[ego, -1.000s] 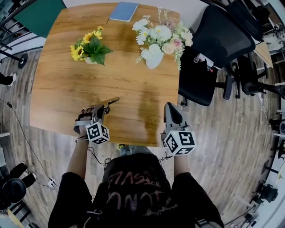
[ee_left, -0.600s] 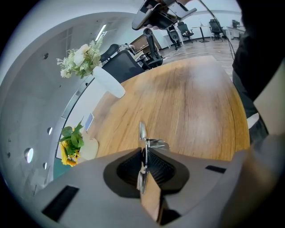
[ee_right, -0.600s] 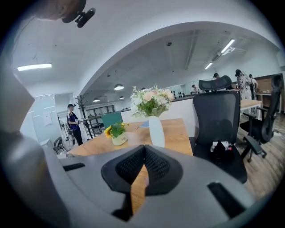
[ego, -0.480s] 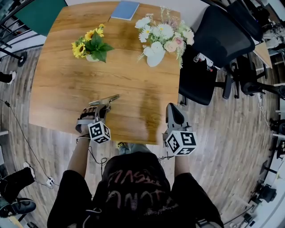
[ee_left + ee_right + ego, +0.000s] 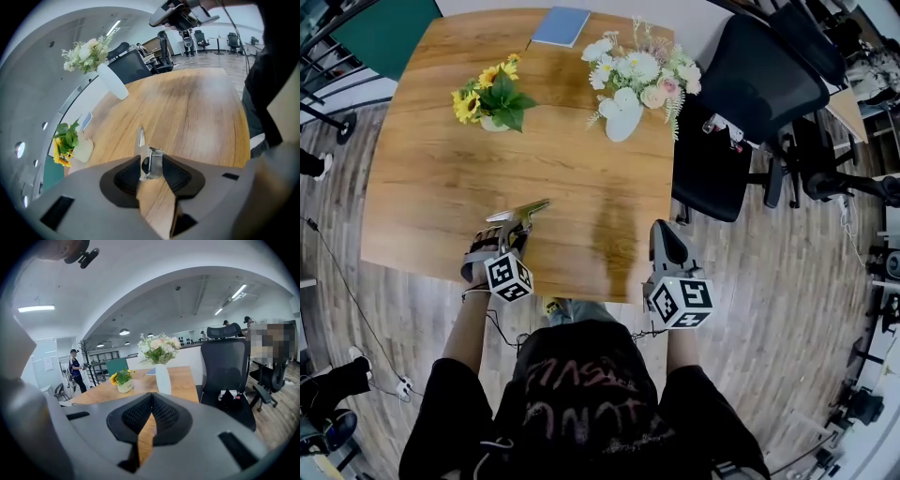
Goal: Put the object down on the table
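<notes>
Metal object (image 5: 140, 140) — in opening hand-held gripper (image 5: 151, 162)

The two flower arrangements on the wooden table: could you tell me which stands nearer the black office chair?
The white-and-pink bouquet in the tall white vase, at the table edge beside that chair; the yellow sunflowers stand farther away.

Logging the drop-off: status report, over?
Left tongs opening, metal clip between the pads, over the table. Right tongs shut, empty. Nothing in the way.
</notes>
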Motion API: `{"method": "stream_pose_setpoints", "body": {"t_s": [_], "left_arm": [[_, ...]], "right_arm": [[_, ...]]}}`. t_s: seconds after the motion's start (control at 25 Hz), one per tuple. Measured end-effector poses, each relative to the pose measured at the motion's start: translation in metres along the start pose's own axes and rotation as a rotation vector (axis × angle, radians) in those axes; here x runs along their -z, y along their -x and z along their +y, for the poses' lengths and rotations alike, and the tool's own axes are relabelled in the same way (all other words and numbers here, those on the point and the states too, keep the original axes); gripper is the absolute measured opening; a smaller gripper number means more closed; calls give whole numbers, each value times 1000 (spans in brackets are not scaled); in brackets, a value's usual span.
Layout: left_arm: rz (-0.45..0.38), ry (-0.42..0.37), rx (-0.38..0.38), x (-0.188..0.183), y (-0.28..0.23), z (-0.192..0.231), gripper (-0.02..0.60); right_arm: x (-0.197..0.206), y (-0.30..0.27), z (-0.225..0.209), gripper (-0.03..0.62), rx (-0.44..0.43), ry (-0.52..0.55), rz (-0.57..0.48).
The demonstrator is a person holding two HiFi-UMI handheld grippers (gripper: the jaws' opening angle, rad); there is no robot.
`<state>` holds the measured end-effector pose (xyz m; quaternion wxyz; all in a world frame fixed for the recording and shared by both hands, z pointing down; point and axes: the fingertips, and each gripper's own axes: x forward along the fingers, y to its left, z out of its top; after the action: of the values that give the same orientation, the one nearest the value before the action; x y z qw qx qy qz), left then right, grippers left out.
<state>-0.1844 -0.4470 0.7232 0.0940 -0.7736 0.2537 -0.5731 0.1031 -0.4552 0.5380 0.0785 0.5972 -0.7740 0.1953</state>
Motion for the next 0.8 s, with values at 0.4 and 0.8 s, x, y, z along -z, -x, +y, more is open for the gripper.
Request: {"method": "stream_pose_setpoints", "body": {"t_s": [0.4, 0.8], "left_arm": [[-105, 179, -36, -18, 39, 12, 164], [-272, 429, -150, -25, 109, 46, 148]], "right_arm": [[-7, 12, 17, 5, -8, 4, -35], [-16, 30, 43, 5, -18, 15, -82]]}}
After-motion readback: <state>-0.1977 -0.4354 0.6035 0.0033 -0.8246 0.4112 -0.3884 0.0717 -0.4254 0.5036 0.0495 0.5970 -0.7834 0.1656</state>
